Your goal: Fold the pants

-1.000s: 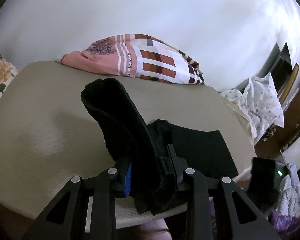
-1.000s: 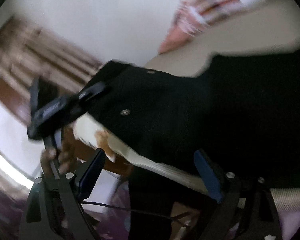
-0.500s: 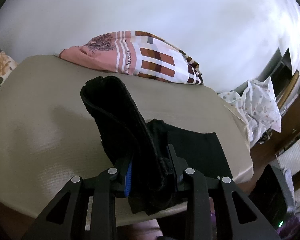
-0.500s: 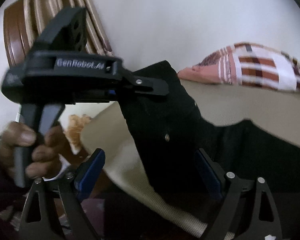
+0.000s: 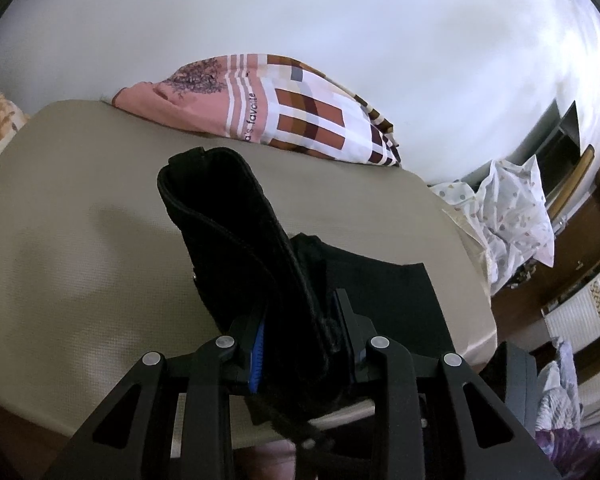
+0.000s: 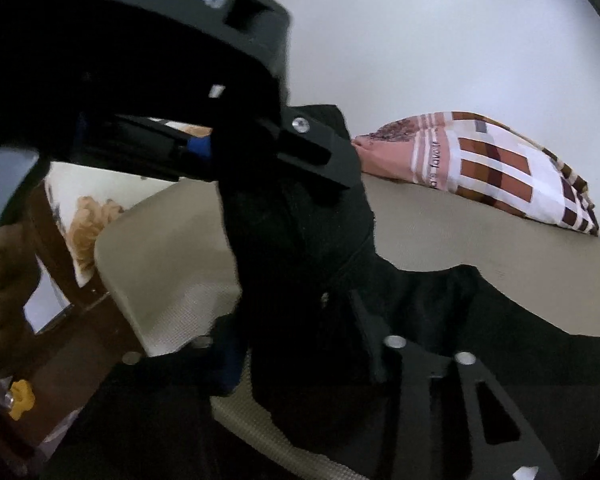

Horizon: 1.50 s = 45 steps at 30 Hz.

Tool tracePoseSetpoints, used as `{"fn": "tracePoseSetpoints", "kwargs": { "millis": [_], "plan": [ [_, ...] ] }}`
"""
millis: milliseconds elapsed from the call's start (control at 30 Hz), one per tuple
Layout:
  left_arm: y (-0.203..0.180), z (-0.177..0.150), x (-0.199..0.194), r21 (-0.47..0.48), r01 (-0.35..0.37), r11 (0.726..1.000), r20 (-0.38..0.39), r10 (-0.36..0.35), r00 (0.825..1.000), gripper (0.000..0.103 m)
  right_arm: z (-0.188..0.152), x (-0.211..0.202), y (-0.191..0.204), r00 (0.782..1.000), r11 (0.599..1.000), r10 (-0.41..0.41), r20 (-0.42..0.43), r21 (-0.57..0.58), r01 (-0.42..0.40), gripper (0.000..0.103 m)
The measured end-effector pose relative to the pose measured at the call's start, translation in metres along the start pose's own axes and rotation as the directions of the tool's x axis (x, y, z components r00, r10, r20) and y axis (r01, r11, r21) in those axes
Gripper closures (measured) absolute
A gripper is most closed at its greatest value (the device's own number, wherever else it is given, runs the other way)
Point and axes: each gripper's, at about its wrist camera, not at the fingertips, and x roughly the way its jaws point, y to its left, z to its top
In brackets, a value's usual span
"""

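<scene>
Your left gripper [image 5: 300, 332] clamps the black pants [image 5: 236, 236] raised at the mattress's [image 5: 80, 240] near edge; your right gripper [image 6: 300, 344] pinches the same bunch just below — crowded so, they may collide, or the thick fabric slip out.

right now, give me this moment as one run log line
left gripper: shut on black pants | right gripper: shut on black pants | pants: part lifted, rest on beige mattress | fold: not done

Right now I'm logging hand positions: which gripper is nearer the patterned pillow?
Left. In the right wrist view the left gripper grips the black pants higher, closer to the pillow; the right gripper grips them lower, at the mattress edge.
</scene>
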Motion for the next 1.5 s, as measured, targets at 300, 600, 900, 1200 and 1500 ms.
{"fn": "tracePoseSetpoints", "kwargs": {
  "millis": [300, 600, 900, 1200, 1500],
  "plan": [
    [-0.025, 0.010, 0.007, 0.020, 0.056, 0.998, -0.005, -0.056, 0.998, 0.073, 0.001, -0.023, -0.020, 0.998, 0.992, 0.070, -0.010, 0.106, -0.068, 0.092],
    [-0.117, 0.021, 0.049, 0.114, 0.243, 0.963, -0.081, -0.235, 0.969, 0.073, -0.008, -0.080, -0.070, 1.000, 0.979, -0.016, 0.020, 0.205, 0.012, 0.093],
    [-0.208, 0.002, 0.156, 0.126, 0.406, 0.905, -0.307, -0.354, 0.884, 0.073, -0.055, -0.127, -0.138, 0.988, 0.937, -0.147, -0.038, 0.314, 0.151, 0.094],
    [-0.241, -0.021, 0.241, 0.059, 0.508, 0.860, -0.502, -0.414, 0.759, 0.067, -0.116, -0.130, -0.204, 0.986, 0.831, -0.107, -0.130, 0.533, 0.160, 0.094],
    [-0.219, 0.019, 0.207, 0.015, 0.533, 0.846, -0.367, -0.491, 0.790, 0.057, -0.179, -0.125, -0.260, 0.980, 0.494, 0.188, 0.061, 0.857, -0.148, 0.090]
  ]
}}
